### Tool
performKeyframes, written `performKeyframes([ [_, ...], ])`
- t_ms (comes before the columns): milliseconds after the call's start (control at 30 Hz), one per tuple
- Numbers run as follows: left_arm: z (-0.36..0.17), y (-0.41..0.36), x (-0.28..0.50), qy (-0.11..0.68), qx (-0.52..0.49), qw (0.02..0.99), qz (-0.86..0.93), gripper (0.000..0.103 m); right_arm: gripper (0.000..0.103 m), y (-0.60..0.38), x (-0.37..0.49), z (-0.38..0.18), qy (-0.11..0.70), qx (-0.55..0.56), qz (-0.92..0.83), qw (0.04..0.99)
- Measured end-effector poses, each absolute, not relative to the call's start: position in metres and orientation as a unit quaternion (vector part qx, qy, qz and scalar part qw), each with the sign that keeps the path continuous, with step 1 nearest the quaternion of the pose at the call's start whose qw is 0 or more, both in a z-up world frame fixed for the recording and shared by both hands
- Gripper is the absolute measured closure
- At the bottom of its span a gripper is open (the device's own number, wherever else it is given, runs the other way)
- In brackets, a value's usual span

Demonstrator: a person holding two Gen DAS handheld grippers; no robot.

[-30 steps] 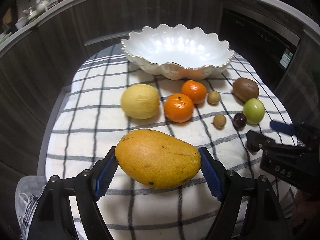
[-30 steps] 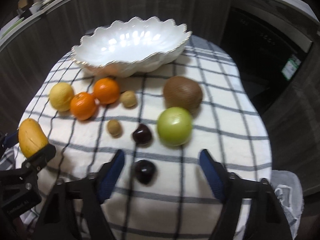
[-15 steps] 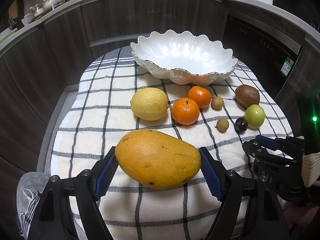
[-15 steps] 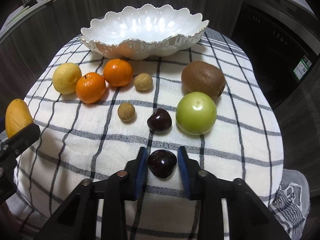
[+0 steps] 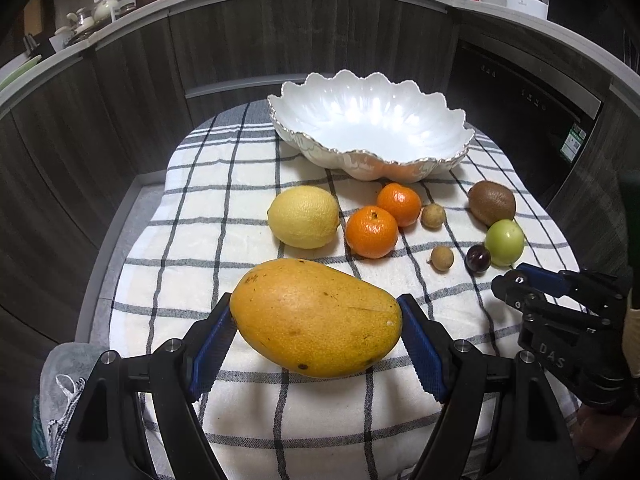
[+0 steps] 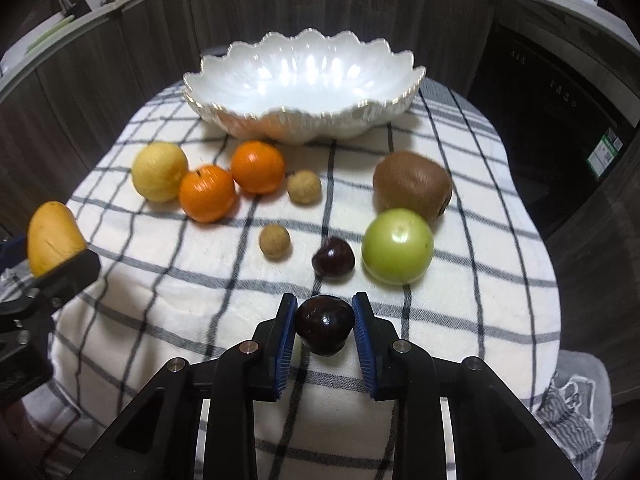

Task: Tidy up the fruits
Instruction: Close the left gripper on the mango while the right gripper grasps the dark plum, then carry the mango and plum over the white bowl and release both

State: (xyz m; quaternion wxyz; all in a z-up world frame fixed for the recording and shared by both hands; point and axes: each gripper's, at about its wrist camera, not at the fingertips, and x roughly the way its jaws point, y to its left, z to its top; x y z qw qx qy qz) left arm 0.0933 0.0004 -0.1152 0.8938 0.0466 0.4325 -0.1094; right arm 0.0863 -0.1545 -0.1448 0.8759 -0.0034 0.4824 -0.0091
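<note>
Clamped cherry (image 6: 325,330): right-wrist view only

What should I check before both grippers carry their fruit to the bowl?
1. Left gripper clamped on the mango: ok, both pads touch its ends.
2. Right gripper shut on the dark cherry: ok, pads press both sides.
3. White bowl has room: ok, nothing inside.
4. Path to the bowl: not ok if kept low, since the tangerines, lemon and second cherry lie between.
5. Fruit lifted off the checked cloth: cannot tell.
</note>
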Motion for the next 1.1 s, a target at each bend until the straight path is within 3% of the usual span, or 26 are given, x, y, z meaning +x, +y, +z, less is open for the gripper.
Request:
performKeyframes([
  [700, -0.036, -0.026, 0.174, 0.347, 0.034, 0.930, -0.116, 0.024, 0.074, -0.171, 0.153, -0.054, 0.390, -0.002, 0.014, 0.921],
  [1100, -0.036, -0.049, 0.254, 0.340, 0.037, 0.933, -0.109, 0.024, 0.074, -0.199, 0.228, -0.039, 0.374, 0.018, -0.011, 0.927],
])
